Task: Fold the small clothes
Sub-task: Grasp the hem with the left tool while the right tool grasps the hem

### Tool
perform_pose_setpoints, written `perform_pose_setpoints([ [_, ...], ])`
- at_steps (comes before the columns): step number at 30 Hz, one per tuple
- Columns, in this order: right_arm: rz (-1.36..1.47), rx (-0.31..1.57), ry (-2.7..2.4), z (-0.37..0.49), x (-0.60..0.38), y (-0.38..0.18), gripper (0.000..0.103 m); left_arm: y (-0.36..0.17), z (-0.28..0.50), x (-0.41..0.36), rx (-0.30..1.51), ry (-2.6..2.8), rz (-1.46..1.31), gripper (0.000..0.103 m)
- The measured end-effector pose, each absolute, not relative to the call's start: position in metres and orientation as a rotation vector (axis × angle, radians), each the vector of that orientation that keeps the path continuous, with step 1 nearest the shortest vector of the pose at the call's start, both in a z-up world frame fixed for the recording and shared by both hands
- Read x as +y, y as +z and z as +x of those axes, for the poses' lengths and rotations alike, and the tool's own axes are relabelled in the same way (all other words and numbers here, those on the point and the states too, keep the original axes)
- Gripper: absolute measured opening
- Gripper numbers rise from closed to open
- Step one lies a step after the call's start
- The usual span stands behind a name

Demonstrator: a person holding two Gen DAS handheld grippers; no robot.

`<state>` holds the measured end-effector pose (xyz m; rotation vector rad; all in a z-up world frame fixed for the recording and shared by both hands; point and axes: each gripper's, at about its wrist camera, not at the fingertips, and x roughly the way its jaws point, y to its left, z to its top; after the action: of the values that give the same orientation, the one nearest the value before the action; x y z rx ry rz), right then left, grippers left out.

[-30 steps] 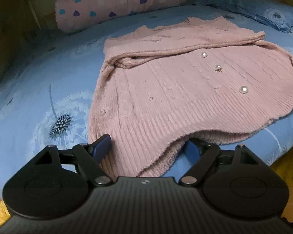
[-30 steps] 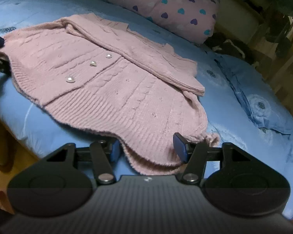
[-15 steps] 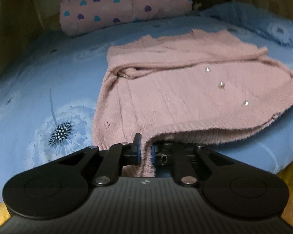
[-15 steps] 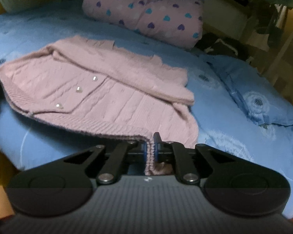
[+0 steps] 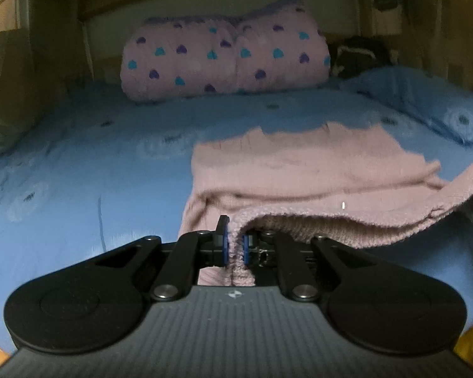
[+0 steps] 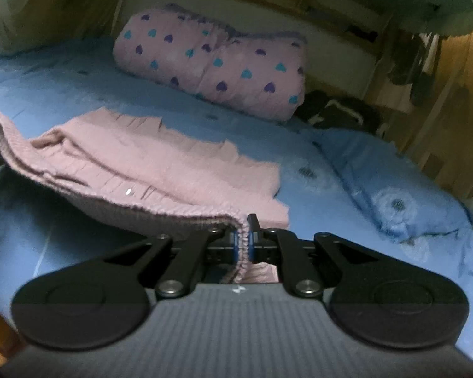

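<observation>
One pink cardigan (image 5: 299, 173) on one blue bed (image 5: 78, 173); two tools, left tool (image 5: 235, 247) and right tool (image 6: 242, 241), each clamped tight on its ribbed hem.

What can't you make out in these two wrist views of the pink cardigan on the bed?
- Pink cardigan, left wrist view: its right end is cut off by the frame edge; the knit is motion-blurred.
- Its buttons: only one glint shows in each view; the raised hem hides the rest.
- The hem's underside is in shadow in both views.
- Dark bundle beside the heart-print quilt, right wrist view: too dim and blurred to identify.
- Left tool and right tool: each body hides the hem corner hanging below its pads.
</observation>
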<state>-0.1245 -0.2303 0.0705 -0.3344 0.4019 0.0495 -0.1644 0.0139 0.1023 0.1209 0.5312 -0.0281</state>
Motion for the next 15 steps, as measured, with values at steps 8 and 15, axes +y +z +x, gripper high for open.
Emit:
perform_pose_setpoints([
  [8, -0.312, 0.321, 0.021, -0.096, -0.231, 0.094, 0.008, 0.13, -0.131, 0.008, 0.458, 0.009, 0.095, 0.01],
  [15, -0.298, 0.256, 0.0, -0.067, -0.23, 0.111, 0.008, 0.154, -0.098, 0.01, 0.405, 0.028, 0.073, 0.01],
])
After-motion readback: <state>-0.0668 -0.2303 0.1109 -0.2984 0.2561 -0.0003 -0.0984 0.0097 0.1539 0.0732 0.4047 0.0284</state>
